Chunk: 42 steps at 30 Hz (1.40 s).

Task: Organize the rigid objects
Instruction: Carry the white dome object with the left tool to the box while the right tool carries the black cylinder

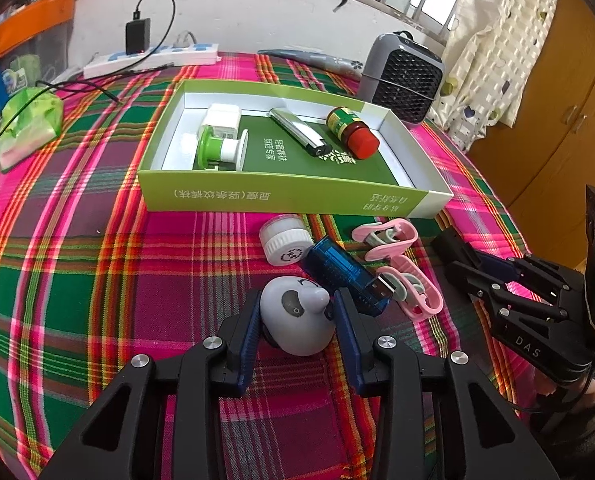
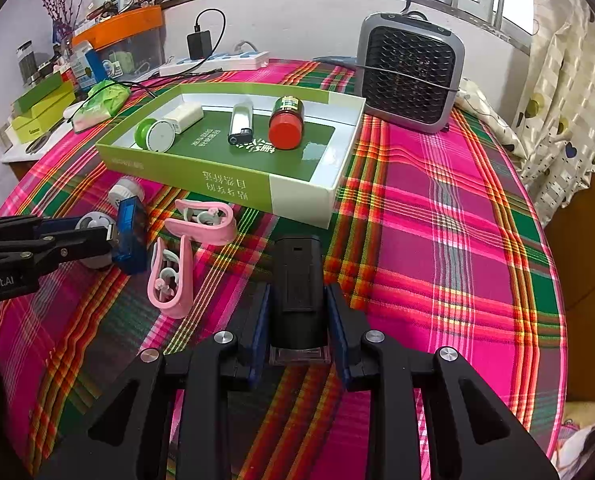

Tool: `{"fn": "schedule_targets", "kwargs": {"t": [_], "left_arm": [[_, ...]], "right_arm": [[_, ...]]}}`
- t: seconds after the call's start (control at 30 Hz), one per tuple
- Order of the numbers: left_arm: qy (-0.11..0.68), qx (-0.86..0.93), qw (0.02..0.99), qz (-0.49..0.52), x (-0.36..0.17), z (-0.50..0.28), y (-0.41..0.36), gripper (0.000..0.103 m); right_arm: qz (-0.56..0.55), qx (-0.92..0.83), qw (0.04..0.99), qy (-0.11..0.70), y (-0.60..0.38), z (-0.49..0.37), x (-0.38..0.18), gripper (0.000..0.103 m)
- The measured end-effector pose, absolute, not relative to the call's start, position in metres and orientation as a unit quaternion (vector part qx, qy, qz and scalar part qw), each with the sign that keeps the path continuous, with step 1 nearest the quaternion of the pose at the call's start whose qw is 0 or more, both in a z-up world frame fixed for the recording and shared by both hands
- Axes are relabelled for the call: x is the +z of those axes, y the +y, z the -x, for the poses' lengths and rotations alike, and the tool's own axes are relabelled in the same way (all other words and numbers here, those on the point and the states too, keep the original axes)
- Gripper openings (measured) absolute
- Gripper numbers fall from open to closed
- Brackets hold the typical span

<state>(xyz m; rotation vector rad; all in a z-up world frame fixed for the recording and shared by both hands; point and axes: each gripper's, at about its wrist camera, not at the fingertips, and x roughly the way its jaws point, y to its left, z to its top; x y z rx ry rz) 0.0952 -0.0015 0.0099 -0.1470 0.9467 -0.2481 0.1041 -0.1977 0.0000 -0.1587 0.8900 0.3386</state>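
Left wrist view first. The left tongs [image 1: 297, 312] sat low in the centre of the frame, their blue pads closed against both sides of a grey rounded toy [image 1: 297, 316] with a dark eye patch, its stubby nose pointing to the upper right. The toy rested on the plaid surface [image 1: 97, 260]. Just above and right of it lay a blue USB device [image 1: 341, 270], long axis running from upper left to lower right, metal plug at the lower-right end. A white ribbed cap [image 1: 285, 238] sat above that, and two pink clips [image 1: 385, 236] lay to the right. The green box [image 1: 289, 196] filled the upper middle, holding a red-capped bottle [image 1: 353, 132] tipped on its side, cap toward the lower right, a silver lighter [image 1: 297, 130] slanting the same way, and a green-and-white spool [image 1: 217, 146]. The right tongs [image 1: 481, 276] showed at the right edge.

Over to the right wrist view. The right tongs [image 2: 297, 320] were at bottom centre, partly closed and clamped on a black boxy object [image 2: 297, 280], its long axis running straight up the frame. It looked matt, with a clear base near the bottom. The box [image 2: 225, 184] lay in the upper middle, and the left tongs [image 2: 97, 240] came in from the left edge.
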Motion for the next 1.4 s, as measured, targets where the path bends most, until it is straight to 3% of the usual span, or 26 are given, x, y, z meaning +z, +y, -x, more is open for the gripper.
{"fn": "schedule_targets", "kwargs": {"t": [0.23,1.4], "left_arm": [[0.448,-0.119,0.884,0.061,0.014,-0.092,-0.004,0.031],[0.419,-0.116,0.898,0.068,0.039,-0.084,0.011,0.031]], "right_arm": [[0.078,0.158,0.887,0.428,-0.197,-0.104,0.0,0.029],[0.065,0.164,0.896,0.407,-0.185,-0.092,0.02,0.029]]}}
